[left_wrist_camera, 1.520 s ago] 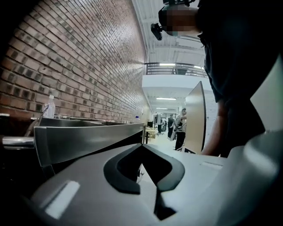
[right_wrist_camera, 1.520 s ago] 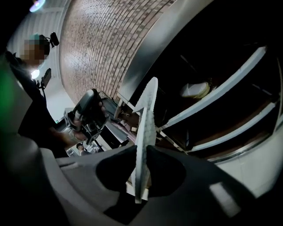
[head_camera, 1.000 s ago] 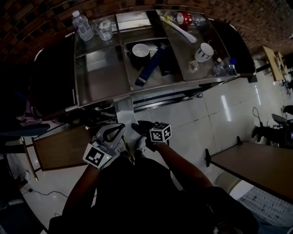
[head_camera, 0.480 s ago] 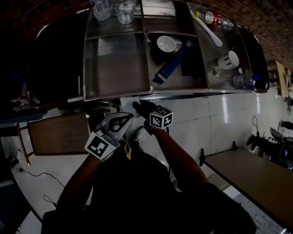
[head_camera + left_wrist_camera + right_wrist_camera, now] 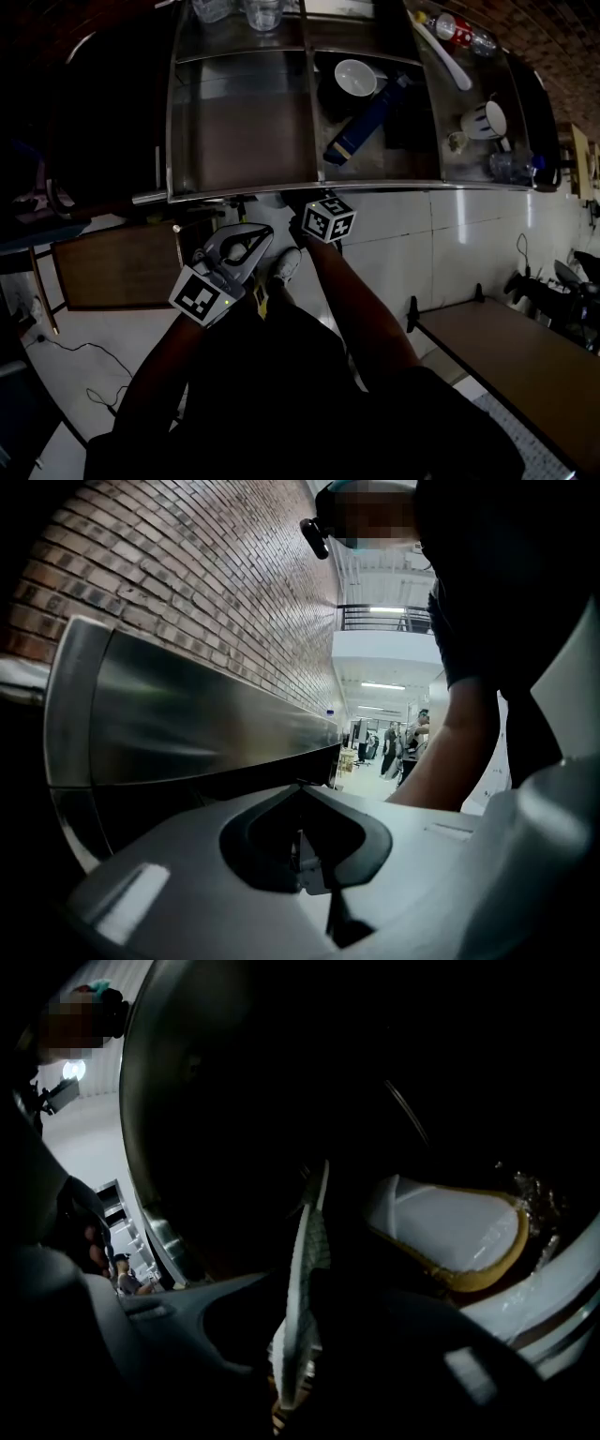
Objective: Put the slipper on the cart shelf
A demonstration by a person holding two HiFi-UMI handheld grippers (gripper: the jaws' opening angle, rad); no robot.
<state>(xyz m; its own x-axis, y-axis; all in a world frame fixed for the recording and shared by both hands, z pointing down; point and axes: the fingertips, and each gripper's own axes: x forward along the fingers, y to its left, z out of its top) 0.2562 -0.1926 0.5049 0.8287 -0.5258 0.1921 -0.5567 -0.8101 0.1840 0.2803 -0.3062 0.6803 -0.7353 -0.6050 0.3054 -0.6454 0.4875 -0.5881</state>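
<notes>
The right tongs (image 5: 302, 1290) are clamped on the slipper (image 5: 309, 1232). It stands edge-on between the jaws, its pale ribbed sole running straight ahead of the tips. The left tongs (image 5: 300, 794) are closed tip to tip with nothing in them, and hang beside the right pair, a little behind it.

The step in hand looks like feeding the slipper in under the cart top (image 5: 244, 122), towards a shelf below. That shelf is lost in the dark ahead of the right tongs, and its surface cannot be made out. Doing this well likely means keeping the grip firm while the sole is turned from edge-on to flat. The tongs should stay low and nearly level, and the jaws should part only once the sole rests on something. The left tongs need only keep aside.

The steel rim (image 5: 141, 1147) of the cart curves close above and to the left of the right tongs. It is the edge most likely to catch the marker cube or the toe of the slipper. A pale, tan-rimmed shape (image 5: 450, 1232) lies ahead and to their right; what it is cannot be told. The person's white shoe (image 5: 286, 266) stands just behind the tips, between the two pairs. On the outer side of the right tongs the tiled floor (image 5: 450, 234) lies open.
</notes>
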